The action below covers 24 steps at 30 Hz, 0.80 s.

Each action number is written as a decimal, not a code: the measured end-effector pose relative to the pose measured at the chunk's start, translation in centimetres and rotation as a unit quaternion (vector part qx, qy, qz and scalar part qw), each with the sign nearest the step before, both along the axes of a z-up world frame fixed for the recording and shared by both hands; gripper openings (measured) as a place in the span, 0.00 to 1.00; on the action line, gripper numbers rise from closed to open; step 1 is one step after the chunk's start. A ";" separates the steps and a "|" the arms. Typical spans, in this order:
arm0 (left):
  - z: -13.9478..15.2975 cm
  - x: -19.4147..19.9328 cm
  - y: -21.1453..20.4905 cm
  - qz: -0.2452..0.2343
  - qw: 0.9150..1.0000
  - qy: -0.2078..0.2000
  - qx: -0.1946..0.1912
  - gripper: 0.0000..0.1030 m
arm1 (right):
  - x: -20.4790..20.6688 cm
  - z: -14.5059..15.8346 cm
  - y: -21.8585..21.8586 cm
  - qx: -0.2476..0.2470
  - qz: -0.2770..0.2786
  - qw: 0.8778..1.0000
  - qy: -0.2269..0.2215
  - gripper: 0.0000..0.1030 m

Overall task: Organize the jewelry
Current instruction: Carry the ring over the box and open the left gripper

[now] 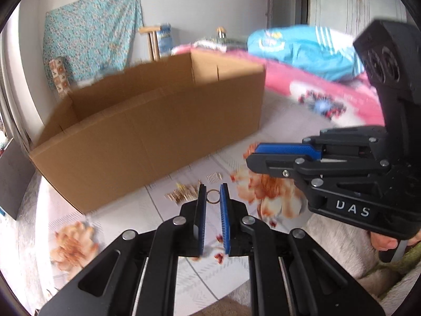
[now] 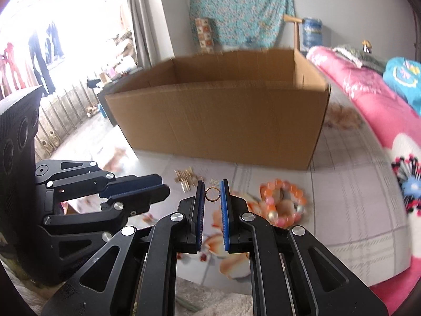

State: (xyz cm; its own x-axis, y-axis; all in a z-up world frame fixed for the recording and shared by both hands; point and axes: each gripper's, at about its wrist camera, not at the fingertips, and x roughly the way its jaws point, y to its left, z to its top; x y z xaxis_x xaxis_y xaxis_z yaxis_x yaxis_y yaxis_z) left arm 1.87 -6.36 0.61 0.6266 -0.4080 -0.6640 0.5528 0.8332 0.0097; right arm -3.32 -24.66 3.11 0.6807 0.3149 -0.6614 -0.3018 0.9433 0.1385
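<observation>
My left gripper [image 1: 212,187] is shut on a small gold ring [image 1: 208,197], pinched between its blue pads above the bedsheet. My right gripper [image 2: 212,183] is likewise shut on a second small gold ring [image 2: 212,200]. Each gripper shows side-on in the other's view: the right one [image 1: 250,158] from the right, the left one [image 2: 164,188] from the left. A pile of gold jewelry [image 1: 181,194] [image 2: 185,177] lies on the sheet just past the fingertips. An orange and pink bead bracelet [image 2: 284,202] lies to the right of it.
A large open cardboard box [image 1: 147,131] [image 2: 223,121] stands on the bed behind the jewelry. A pink quilt [image 2: 368,100] with folded blue clothing [image 1: 302,50] lies to the right. The white flowered sheet [image 2: 342,197] covers the bed.
</observation>
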 end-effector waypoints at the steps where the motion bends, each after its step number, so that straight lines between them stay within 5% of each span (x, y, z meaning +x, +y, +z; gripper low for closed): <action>1: 0.9 0.1 0.4 0.000 1.000 -0.009 -0.008 0.09 | 0.1 0.5 0.1 0.004 0.004 1.000 -0.006 0.10; 6: 5.7 2.2 2.3 -0.002 0.998 -0.060 -0.031 0.09 | 2.7 5.0 0.6 0.016 0.042 0.998 -0.048 0.10; 9: 7.5 5.5 3.1 -0.005 0.998 -0.049 -0.037 0.09 | 6.0 7.1 1.3 0.017 0.071 0.996 -0.047 0.10; 12: 8.3 10.2 3.6 -0.009 0.999 -0.014 -0.031 0.10 | 10.3 7.8 2.3 0.000 0.090 0.996 -0.015 0.10; 15: 7.4 15.3 3.4 -0.011 0.998 0.056 -0.024 0.09 | 15.9 6.7 3.9 -0.015 0.107 0.992 0.064 0.10; 20: 3.5 21.5 2.3 -0.002 0.981 0.188 -0.035 0.09 | 22.1 2.4 4.6 -0.030 0.094 0.977 0.188 0.10; 24: 1.2 23.1 2.1 0.012 0.968 0.246 -0.038 0.10 | 23.6 0.4 4.6 -0.049 0.079 0.970 0.224 0.10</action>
